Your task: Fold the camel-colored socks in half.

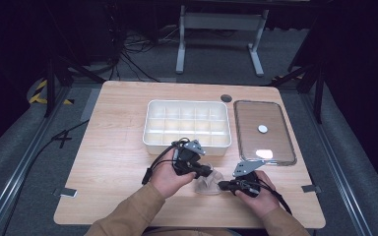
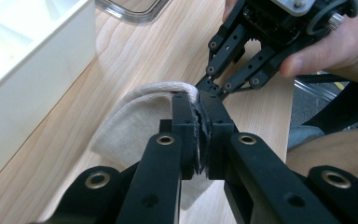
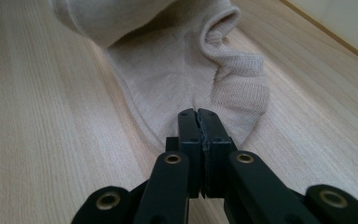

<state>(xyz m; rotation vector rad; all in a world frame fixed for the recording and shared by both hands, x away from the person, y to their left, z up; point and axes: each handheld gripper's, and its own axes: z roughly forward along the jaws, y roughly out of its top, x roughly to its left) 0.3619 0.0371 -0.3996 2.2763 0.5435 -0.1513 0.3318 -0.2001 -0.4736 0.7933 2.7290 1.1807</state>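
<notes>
Your wooden table takes up the middle of the high view, and on it, just above centre, sits the white divided tray with its empty compartments. To the tray's right lies the clear lid, flat on the wood, with a small white disc resting on it and a dark round spot on the table just above the gap between tray and lid. Below the tray, in the lower middle of the frame, the beige sock lies between your two hands. Your left gripper comes in from the sock's left; in the left gripper view its jaws are pressed together on a fold of the sock, with fabric pinched between the pads. Your right gripper reaches in from the sock's right; in the right gripper view its jaws are closed tight on the edge of the sock, which spreads out on the wood above the tips. In the left gripper view the right gripper's tips sit just beside your left ones.
</notes>
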